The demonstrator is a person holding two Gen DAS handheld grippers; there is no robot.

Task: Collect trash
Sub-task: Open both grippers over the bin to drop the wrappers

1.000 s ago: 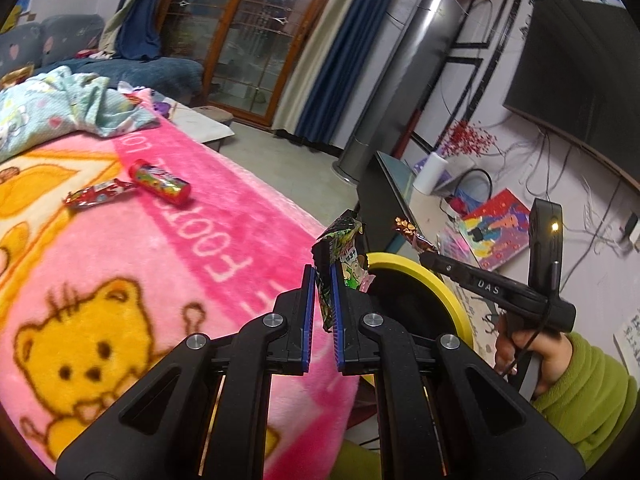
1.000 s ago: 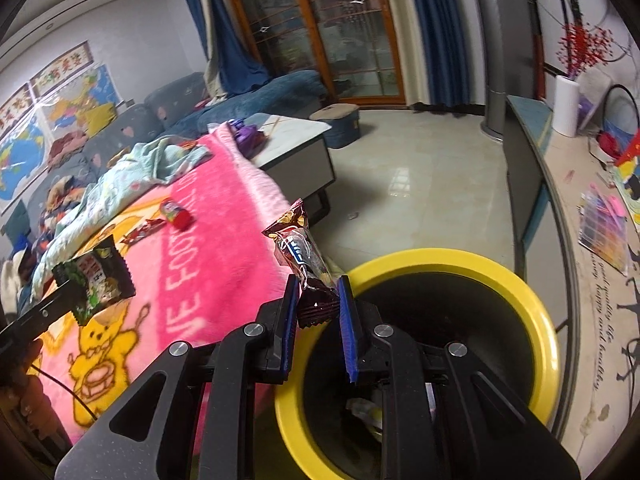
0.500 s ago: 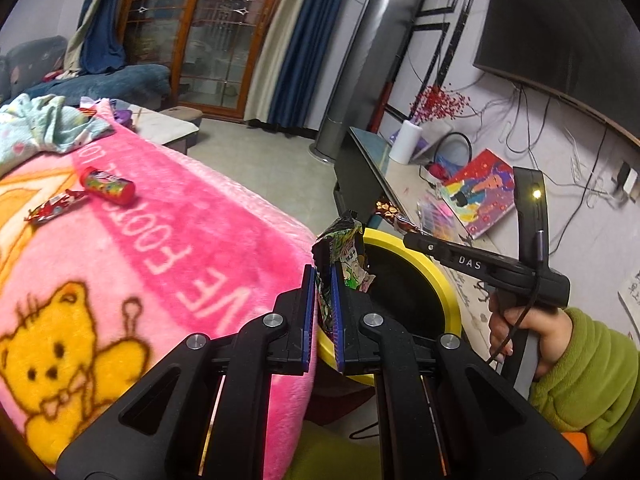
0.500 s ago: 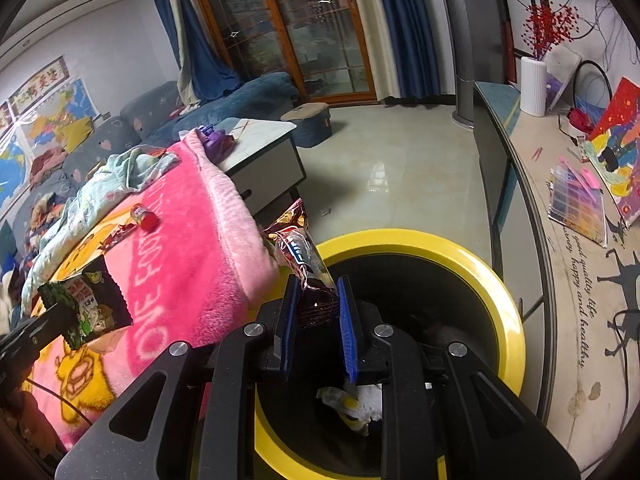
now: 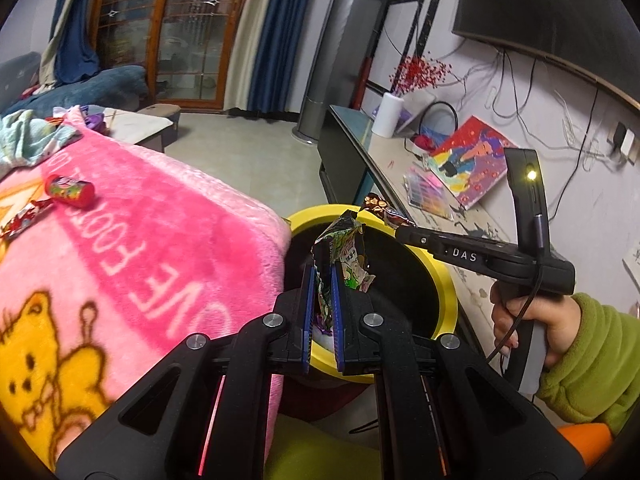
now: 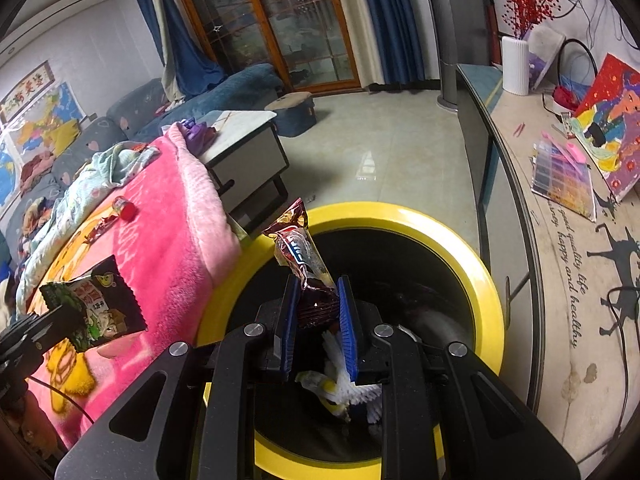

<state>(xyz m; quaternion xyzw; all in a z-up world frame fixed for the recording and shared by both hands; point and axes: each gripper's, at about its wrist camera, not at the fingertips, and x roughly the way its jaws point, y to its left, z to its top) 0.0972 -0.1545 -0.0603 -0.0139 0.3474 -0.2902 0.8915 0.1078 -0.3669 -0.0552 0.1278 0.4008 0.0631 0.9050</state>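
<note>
- My left tongs [image 5: 322, 280] are pinched nearly closed on a crinkled green snack packet [image 5: 346, 254], its torn foil top sticking up between the blue pads.
- That packet hangs right at the near rim of the round trash bin [image 5: 446, 280] (glossy yellow rim, black inside), beside the edge of the fluffy pink blanket [image 5: 168, 240].
- My right tongs [image 6: 318, 312] stand a little wider, gripping the dark, shiny end of a brown candy-bar wrapper [image 6: 298, 246] that tilts up and left.
- The wrapper sits over the bin's open mouth; white and yellow scraps [image 6: 340, 388] lie at the bottom.
- On the blanket, well apart from the bin, lie a small red cylindrical tube [image 5: 70, 190] and a twisted red foil wrapper [image 5: 24, 218] just beside it.
</note>
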